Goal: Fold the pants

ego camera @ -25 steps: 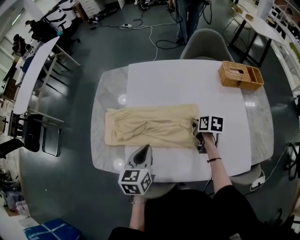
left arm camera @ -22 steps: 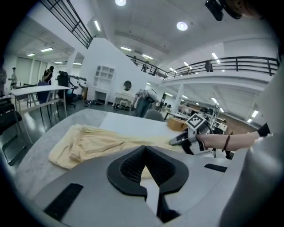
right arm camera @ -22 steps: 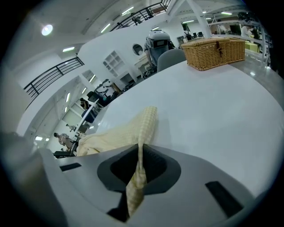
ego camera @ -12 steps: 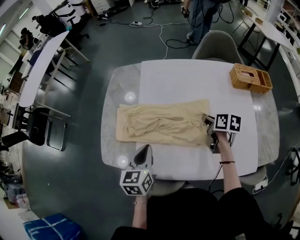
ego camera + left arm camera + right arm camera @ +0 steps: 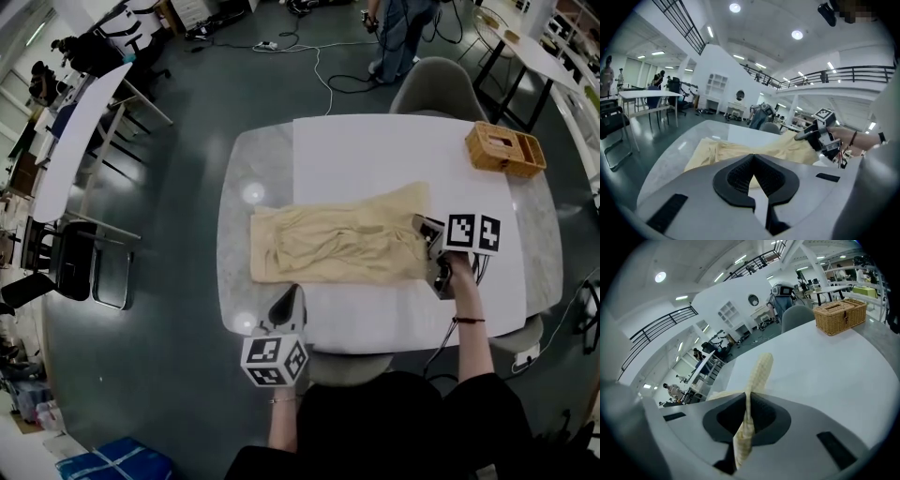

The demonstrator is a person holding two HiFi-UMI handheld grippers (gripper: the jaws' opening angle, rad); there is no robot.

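Pants [image 5: 337, 246]: tan, spread lengthwise across the middle of the bench [image 5: 394, 159], wrinkled. They lie partly on the white sheet [image 5: 375, 141] and partly on the bare marble at the left.

Right gripper [image 5: 420, 225]: at the pants' right end, fingers pinching a fold of the fabric. In the right gripper view the cloth [image 5: 757, 376] stands up between the pressed fingers. In the left gripper view that end slopes up off the bench to the gripper [image 5: 806, 135].

Left gripper [image 5: 292, 295]: at the near bench edge, just short of the pants' near hem. Its fingers are pressed together at the tips [image 5: 753, 159] with nothing between them, and they point at the cloth.

Wicker basket [image 5: 506, 150]: far right corner of the bench, well apart from the pants.

Grey chair [image 5: 433, 80]: beyond the far edge.
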